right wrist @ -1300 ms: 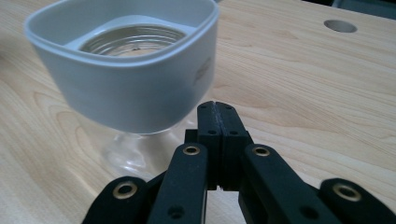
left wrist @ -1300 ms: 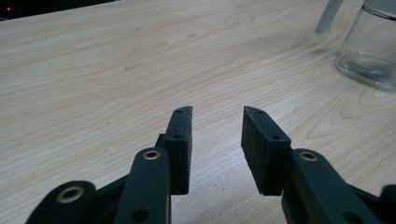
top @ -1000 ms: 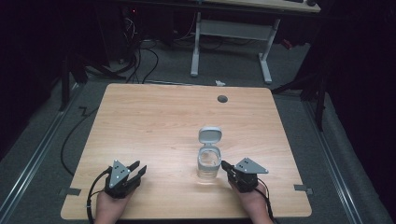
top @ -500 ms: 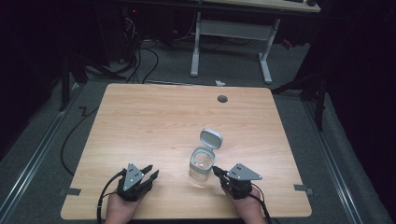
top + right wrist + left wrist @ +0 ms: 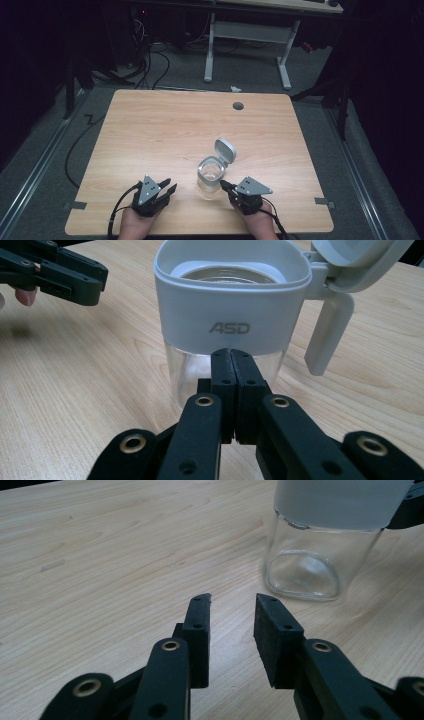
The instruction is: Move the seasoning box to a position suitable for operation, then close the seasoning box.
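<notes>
The jar (image 5: pixel 211 175) stands near the table's (image 5: pixel 150 130) front edge, lid (image 5: pixel 225 150) flipped open. Right gripper (image 5: pixel 223 185), jaws together, tips against the jar's side; left gripper (image 5: pixel 169 188), jaws apart and just been closing on nothing, sits left of the jar. Brace gently, low, so the jar doesn't tip.

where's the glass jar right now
In the high view the glass jar stands near the table's front edge, between the left gripper and right gripper, closer to the right.
</notes>
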A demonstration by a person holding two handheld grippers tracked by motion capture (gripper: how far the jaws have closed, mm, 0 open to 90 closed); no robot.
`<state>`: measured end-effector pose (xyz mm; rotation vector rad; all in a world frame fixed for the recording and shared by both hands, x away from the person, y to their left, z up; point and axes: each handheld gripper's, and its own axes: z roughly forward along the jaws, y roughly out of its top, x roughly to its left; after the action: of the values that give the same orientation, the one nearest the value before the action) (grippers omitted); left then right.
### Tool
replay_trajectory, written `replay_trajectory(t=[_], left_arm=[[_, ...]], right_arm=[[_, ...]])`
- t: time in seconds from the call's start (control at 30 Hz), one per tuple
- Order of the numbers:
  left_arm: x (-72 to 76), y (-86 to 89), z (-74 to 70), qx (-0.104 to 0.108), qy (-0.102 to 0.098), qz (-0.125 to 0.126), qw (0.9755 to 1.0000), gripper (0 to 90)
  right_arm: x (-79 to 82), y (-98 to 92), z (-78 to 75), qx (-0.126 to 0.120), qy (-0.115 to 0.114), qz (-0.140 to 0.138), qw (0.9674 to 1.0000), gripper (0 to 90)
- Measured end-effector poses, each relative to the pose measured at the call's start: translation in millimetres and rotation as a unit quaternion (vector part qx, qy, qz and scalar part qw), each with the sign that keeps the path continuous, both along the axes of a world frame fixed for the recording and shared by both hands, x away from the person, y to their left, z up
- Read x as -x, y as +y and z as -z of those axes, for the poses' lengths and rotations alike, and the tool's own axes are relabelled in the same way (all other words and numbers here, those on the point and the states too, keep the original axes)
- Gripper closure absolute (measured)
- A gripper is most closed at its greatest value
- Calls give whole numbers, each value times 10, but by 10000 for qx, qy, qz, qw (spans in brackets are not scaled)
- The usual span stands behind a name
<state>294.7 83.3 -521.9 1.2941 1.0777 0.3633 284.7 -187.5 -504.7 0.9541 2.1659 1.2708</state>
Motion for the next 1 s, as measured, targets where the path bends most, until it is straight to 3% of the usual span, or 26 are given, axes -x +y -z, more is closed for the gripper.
replay_trajectory(t=[0.2, 0.33, 0.43, 0.63, 1.0], left_arm=[[7, -77, 38, -19, 105, 43, 9999, 705], [8, -176, 53, -30, 137, 122, 9998, 727], [9, -265, 38, -34, 127, 199, 9997, 751], [12, -339, 9, -4, 134, 254, 9996, 794], [-5, -590, 43, -9, 223, 449, 9987, 845]], right_arm=[[6, -131, -10, -73, 33, 153, 9999, 889], [-27, -289, -32, -135, 73, 470, 9988, 881], [-89, -426, -61, -219, 157, 827, 9962, 847], [-201, -555, -125, -268, 170, 1251, 9916, 857], [-444, -621, -323, -442, 57, 1213, 9916, 881]])
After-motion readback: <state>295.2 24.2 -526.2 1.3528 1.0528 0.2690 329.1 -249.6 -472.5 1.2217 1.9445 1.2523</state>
